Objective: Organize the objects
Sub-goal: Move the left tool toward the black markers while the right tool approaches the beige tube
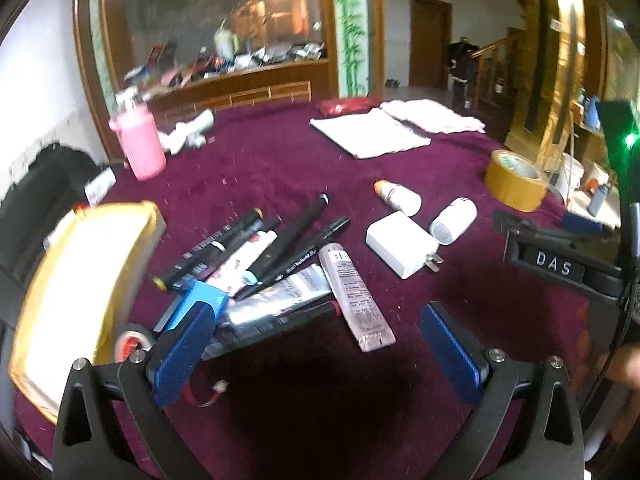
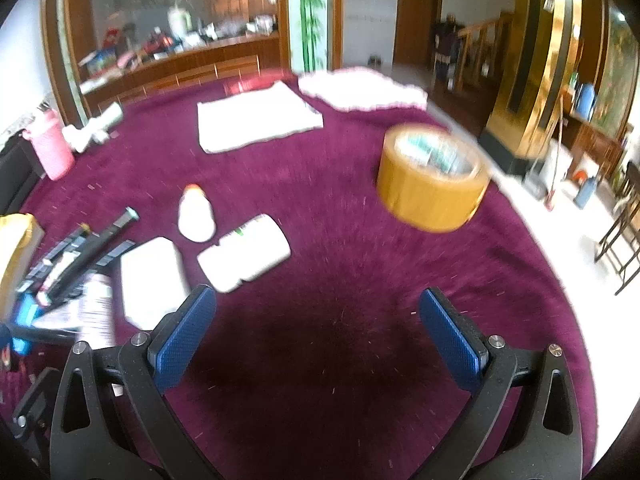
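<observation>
On a maroon cloth point(image 1: 280, 160) lies a heap of dark pens and markers point(image 1: 276, 248) with a clear pink tube point(image 1: 356, 296) at its right edge. To the right lie a white charger block point(image 1: 400, 242), a white bottle with an orange cap point(image 1: 398, 196) and a white jar point(image 1: 454, 220) on its side. My left gripper point(image 1: 320, 344) hovers open just in front of the heap, nothing between its blue pads. My right gripper point(image 2: 318, 334) also stands open over bare cloth, with the jar point(image 2: 244, 254) and charger point(image 2: 154, 280) ahead on its left.
A roll of brown tape point(image 2: 432, 182) sits ahead right, near the table's edge. A pale box with yellow rim point(image 1: 80, 292) and a small tape roll point(image 1: 130, 342) lie at the left. A pink bottle point(image 1: 140, 142) and folded white cloths point(image 1: 368, 134) are farther back.
</observation>
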{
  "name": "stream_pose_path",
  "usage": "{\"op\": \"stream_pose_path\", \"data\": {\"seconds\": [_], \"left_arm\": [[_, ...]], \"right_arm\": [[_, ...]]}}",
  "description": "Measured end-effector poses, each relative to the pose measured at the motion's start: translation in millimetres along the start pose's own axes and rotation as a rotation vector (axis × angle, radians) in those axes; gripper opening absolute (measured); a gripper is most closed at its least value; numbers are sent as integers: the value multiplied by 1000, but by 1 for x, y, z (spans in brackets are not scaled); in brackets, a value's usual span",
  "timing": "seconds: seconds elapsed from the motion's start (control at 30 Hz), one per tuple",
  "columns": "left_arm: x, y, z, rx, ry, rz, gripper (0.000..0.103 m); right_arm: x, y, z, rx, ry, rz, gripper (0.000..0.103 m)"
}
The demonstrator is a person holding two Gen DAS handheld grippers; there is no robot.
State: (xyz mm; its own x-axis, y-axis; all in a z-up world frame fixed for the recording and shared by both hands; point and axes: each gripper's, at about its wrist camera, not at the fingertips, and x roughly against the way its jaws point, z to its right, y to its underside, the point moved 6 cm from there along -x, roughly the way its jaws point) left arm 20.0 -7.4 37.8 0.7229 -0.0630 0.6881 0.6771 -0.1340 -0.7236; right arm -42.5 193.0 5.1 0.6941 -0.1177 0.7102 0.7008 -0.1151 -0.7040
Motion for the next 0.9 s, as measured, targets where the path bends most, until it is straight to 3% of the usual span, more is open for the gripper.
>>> {"op": "stream_pose_path", "data": {"seconds": [0.23,0.43,0.9], "left_arm": [[31,10,-22,4,-17,21,102],[48,22,-49,13,-34,20,102],[17,57,-85,90,73,-120,102]], "right_arm": [[84,-1,-22,20,-46,179,102],[118,12,-35,48,-81,232,102],[116,50,-61,94,-267,123,103]]}}
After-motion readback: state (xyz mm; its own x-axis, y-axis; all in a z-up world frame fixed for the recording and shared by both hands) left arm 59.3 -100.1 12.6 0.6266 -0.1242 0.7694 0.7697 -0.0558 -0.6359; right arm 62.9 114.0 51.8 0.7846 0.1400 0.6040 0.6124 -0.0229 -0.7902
